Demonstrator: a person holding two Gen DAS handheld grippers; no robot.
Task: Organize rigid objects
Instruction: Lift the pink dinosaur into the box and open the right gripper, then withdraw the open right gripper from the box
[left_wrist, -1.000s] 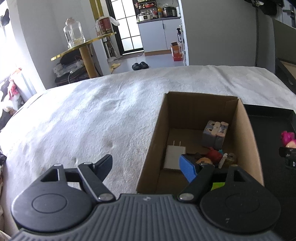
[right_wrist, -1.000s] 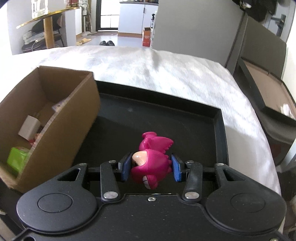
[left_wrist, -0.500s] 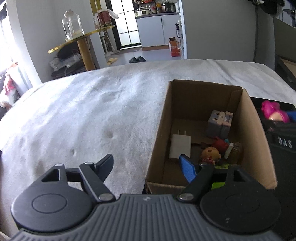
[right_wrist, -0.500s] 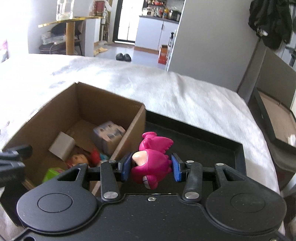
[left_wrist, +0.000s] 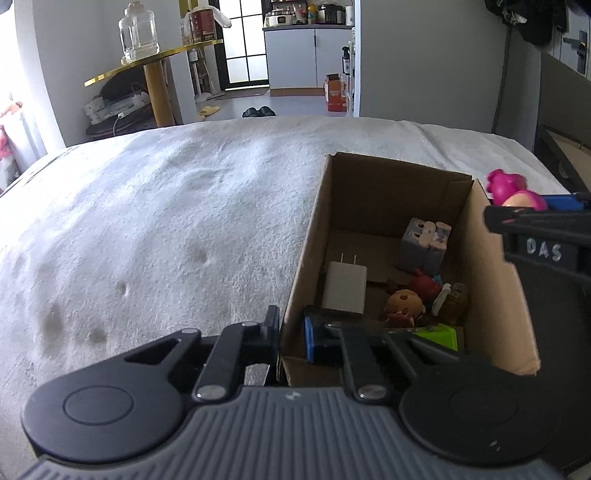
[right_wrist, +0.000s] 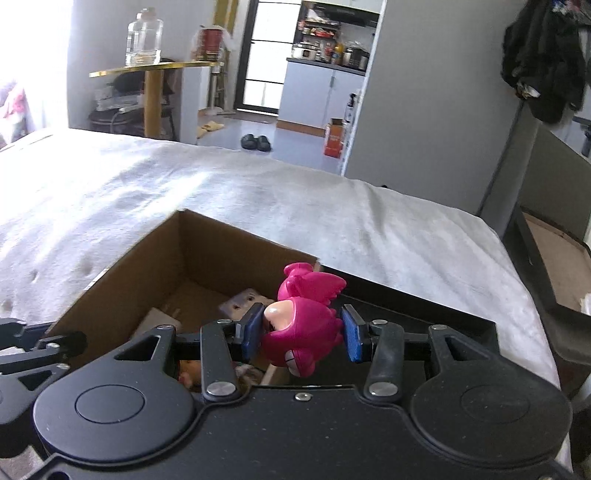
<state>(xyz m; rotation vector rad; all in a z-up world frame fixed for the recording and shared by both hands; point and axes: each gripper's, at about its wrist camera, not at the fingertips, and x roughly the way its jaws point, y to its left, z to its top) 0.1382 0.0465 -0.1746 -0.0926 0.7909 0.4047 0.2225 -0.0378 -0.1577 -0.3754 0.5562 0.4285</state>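
The right gripper (right_wrist: 301, 334) is holding a bright pink toy figure (right_wrist: 301, 332) — its two blue pads (right_wrist: 253, 330) are pressing on the toy's round head from either side, and the wings are sticking up clear above them. The toy is hanging in the air right over the near-right edge of the cardboard box (right_wrist: 122, 280), with the black tray (right_wrist: 413, 306) just beside and under it.

The left gripper (left_wrist: 291, 332) is doing something else: its jaws have just been closing, and they are now pinching the box's near-left wall (left_wrist: 295, 295), one finger outside and the blue pad inside. To my eye it is steadying the box.

The toy looks like hard moulded plastic — light, stiff and glossy, so probably a little slick. A squeeze across the widest part of the head, as it is being held now, seems the safest place; the thin wings look like the bit that could snap or slip.

Inside the box a white charger plug (left_wrist: 343, 291), a grey block figure (left_wrist: 424, 243) and some small figurines (left_wrist: 404, 304) are already lying, so the pink toy is likely landing on top of hard things.
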